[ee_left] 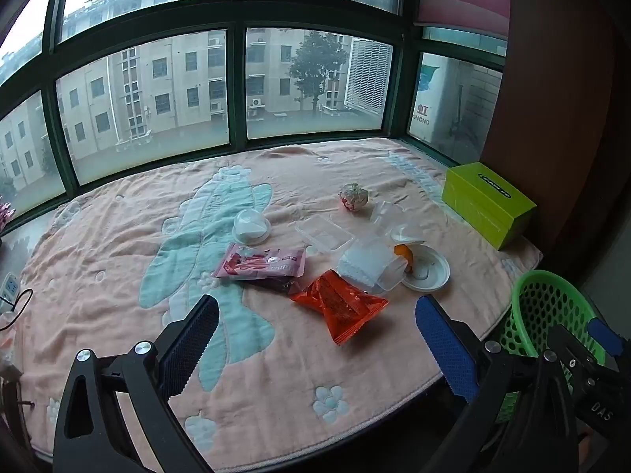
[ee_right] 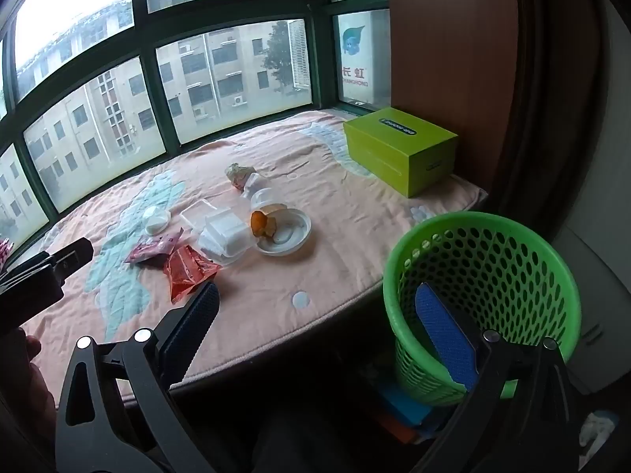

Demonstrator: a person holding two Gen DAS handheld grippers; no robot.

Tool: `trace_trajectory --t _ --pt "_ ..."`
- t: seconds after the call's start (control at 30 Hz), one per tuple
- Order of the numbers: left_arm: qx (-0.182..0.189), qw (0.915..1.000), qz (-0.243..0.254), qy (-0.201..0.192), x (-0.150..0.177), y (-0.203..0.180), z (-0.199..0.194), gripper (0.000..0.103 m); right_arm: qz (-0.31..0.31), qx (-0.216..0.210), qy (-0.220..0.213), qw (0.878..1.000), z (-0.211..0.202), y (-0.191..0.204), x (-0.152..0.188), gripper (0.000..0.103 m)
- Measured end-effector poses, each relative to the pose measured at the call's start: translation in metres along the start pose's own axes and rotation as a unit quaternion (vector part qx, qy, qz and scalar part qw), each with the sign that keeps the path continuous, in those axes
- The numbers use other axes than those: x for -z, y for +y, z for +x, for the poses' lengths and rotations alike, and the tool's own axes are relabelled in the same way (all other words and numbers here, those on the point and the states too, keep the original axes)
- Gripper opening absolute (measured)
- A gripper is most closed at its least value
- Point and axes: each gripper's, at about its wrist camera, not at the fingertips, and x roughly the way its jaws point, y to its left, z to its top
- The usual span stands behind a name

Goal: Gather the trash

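Trash lies on a pink blanket: an orange wrapper, a pink wrapper, clear plastic boxes, a white plate with orange peel, a small domed cup and a crumpled ball. My left gripper hovers open just short of the orange wrapper, holding nothing. My right gripper is open and empty at the blanket's edge, its right finger in front of the green basket.
A lime-green box stands at the back right by a wooden panel. Windows close off the far side. The left gripper shows at the left of the right wrist view. A power strip with a cable lies at the far left.
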Motion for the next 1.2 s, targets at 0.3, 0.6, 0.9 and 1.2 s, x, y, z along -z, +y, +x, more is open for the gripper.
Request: trace_trajectory --t 0.3,0.6,0.9,1.2 --pt "-0.010 0.9999 -0.003 -0.001 -0.001 -0.003 0.000 0.097 0.002 -0.002 0.000 1.000 0.000 0.000 0.000 0.098" --pt "-0.012 0.9998 -0.013 -0.007 -0.001 0.004 -0.004 0.097 0.003 -0.002 -0.001 1.000 0.000 -0.001 -0.001 0.098" --pt "-0.016 0.9996 -0.020 -0.010 -0.001 0.007 -0.004 0.097 0.003 -0.002 0.000 1.000 0.000 -0.001 -0.002 0.098" --pt "-0.016 0.9996 -0.021 -0.007 -0.001 0.007 -0.003 0.097 0.004 -0.003 0.000 1.000 0.001 -0.002 -0.002 0.098"
